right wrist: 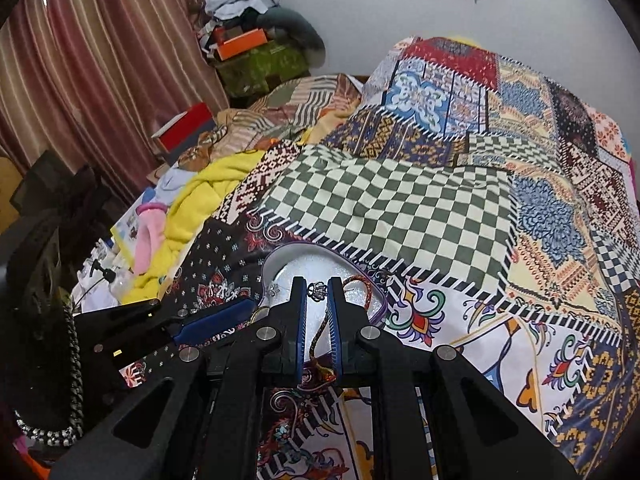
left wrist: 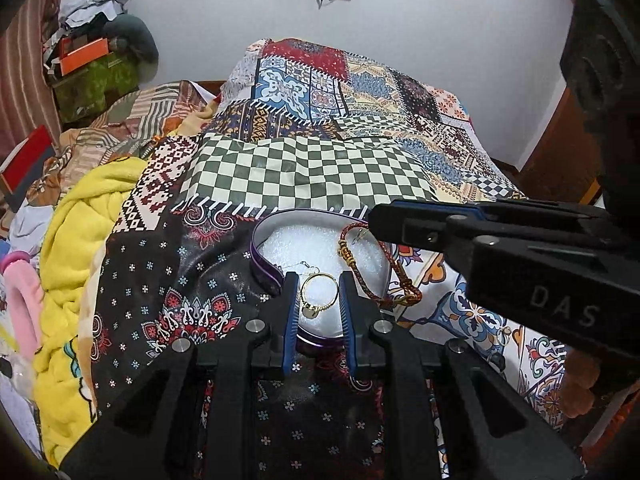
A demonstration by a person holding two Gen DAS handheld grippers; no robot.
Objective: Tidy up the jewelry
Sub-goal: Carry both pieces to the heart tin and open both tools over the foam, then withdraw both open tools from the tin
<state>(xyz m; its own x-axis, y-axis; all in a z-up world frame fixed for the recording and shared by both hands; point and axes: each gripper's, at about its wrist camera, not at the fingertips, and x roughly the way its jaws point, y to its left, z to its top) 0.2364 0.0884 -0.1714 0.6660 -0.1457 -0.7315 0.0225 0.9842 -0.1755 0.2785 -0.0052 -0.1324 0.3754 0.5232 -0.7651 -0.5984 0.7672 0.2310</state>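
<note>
A round purple tin [left wrist: 260, 256] with a white foam lining sits on the patchwork bedspread. My left gripper [left wrist: 318, 280] reaches over its near rim, shut on a gold hoop earring [left wrist: 311, 311] that spans the gap between the pads. A red braided bracelet [left wrist: 394, 270] hangs over the tin's right rim. My right gripper [left wrist: 374, 220] comes in from the right above the tin. In the right wrist view the right gripper [right wrist: 317, 286] is shut on a small silver crown-shaped earring [right wrist: 317, 291] above the tin [right wrist: 276, 260]. The bracelet [right wrist: 362, 280] and the left gripper [right wrist: 244, 306] show beside it.
A yellow blanket [left wrist: 80, 240] and a pink item [left wrist: 24, 300] lie bunched to the left. A red box [right wrist: 188, 124] and stacked boxes and clothes [right wrist: 248, 44] sit by the striped curtain [right wrist: 80, 60]. A second small silver piece [right wrist: 274, 289] lies in the tin.
</note>
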